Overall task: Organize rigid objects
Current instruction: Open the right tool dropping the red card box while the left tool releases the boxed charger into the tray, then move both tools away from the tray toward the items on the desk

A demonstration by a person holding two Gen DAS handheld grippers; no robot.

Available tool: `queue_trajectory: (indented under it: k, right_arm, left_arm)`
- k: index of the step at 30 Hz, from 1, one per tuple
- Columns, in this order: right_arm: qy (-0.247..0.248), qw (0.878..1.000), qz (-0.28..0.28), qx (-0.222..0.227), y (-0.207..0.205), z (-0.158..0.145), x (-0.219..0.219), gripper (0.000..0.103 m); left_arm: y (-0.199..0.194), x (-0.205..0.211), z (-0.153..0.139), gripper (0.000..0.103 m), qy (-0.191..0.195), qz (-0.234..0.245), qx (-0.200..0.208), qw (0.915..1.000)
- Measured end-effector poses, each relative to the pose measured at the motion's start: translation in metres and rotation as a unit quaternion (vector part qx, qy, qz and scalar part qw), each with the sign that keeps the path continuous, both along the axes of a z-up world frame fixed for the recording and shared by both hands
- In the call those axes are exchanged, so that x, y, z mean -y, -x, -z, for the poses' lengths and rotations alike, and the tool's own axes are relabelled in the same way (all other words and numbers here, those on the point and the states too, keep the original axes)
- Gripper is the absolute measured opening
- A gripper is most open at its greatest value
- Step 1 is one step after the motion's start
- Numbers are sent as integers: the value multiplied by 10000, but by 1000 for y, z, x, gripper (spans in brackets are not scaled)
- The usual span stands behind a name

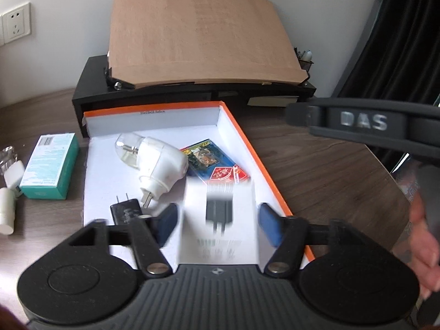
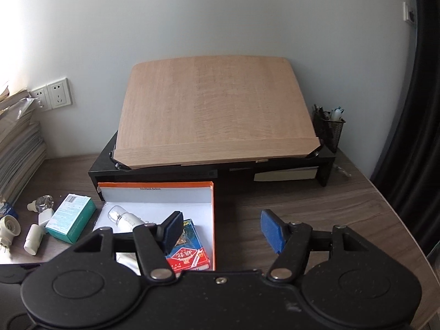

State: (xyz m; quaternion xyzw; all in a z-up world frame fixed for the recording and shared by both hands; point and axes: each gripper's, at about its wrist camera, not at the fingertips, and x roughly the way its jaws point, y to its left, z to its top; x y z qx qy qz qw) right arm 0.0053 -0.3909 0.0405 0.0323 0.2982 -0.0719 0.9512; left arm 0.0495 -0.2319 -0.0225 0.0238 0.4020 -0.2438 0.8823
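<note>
A: Left hand-held gripper (image 1: 218, 227) spread over the orange-rimmed box (image 1: 271, 169); blurred white charger box (image 1: 220, 221) between its pads, seemingly unpinched, likely a drop-off.

B: Right hand-held gripper (image 2: 221, 231) spread, empty. Teal box (image 1: 49, 162) waits on the tabletop (image 1: 316, 165), left.

blurred charger box (image 1: 220, 214), apparently released

Blurred beyond reading inside the orange-rimmed box (image 1: 275, 181): white charger package (image 1: 220, 214); behind the box, print on the label (image 1: 151, 112) too small; right of it, hand (image 1: 423, 247) cut off.
</note>
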Motion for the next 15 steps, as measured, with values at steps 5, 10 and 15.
queue_trajectory:
  k: [5,10,15]
  right_arm:
    - [43,9999,-86,40,11,-4,-9,78]
    - [3,9998,-191,103,15,-7,-23,81]
    - [-75,9993,-352,76,9,-6,-42,83]
  left_arm:
    - [9,-9,-9,82,51,-133,74,9999]
    - [12,-26,-20,85,-16,-466,166,9988]
    - [10,-52,-27,86,-46,-875,193,9960]
